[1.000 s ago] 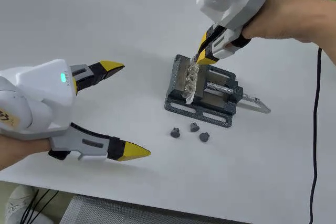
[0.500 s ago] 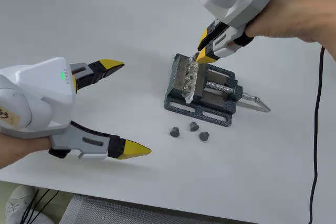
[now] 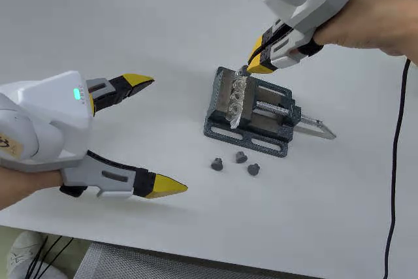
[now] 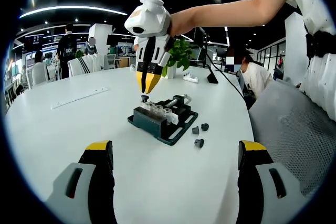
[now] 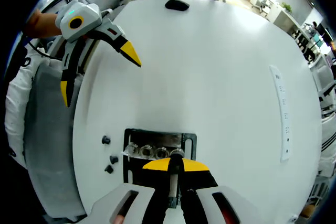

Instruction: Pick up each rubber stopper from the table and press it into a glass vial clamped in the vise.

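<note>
A dark grey vise [image 3: 260, 130] clamps a row of clear glass vials [image 3: 236, 100]. My right gripper [image 3: 257, 65] hangs over the far end of that row, shut on a small dark rubber stopper [image 3: 243, 68]. In the left gripper view the stopper [image 4: 144, 98] sits just above the end vial [image 4: 147, 106]. Three more stoppers [image 3: 241, 157] lie on the table in front of the vise. My left gripper [image 3: 155, 134] stands open and empty at the left, well away from the vise. In the right gripper view the shut tips [image 5: 176, 164] cover the end of the vial row [image 5: 152, 152].
The white table [image 3: 130, 24] is bare to the left and behind the vise. The vise's screw handle [image 3: 319, 125] sticks out to the right. A black cable [image 3: 394, 161] runs down the right side. A ruler [image 5: 282, 109] lies further out on the table.
My right gripper has shifted a little up and to the right with the stopper. The left gripper, vise and loose stoppers have stayed in place.
</note>
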`<state>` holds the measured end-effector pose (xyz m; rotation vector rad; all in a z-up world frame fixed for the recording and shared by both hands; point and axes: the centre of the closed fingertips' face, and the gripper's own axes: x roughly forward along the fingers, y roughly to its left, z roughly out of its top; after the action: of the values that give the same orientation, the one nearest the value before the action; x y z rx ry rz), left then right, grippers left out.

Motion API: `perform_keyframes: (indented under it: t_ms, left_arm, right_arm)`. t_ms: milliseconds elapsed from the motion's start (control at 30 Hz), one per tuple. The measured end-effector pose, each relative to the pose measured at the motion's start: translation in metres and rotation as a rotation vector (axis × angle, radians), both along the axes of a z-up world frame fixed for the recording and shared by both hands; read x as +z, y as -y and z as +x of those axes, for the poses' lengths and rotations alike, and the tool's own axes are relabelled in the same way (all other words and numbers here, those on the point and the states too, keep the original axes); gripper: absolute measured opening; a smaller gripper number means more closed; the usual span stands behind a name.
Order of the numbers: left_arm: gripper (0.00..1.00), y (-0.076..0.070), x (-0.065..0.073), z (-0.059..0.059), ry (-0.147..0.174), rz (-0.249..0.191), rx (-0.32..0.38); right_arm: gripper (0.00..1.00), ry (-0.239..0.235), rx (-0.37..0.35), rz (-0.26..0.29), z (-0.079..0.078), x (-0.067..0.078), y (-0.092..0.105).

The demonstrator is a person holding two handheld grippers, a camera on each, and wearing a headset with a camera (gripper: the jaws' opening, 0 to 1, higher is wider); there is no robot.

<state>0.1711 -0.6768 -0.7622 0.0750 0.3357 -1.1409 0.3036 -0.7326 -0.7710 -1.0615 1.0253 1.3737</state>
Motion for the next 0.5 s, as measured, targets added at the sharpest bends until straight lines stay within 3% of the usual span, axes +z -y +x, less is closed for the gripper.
perform_keyframes:
  t_ms: [500]
  left_arm:
    - [0.99, -0.0005, 0.0011, 0.0023, -0.001, -0.006, 0.006]
  right_arm:
    - [0.00, -0.007, -0.004, 0.007, 0.0053, -0.0093, 0.0001]
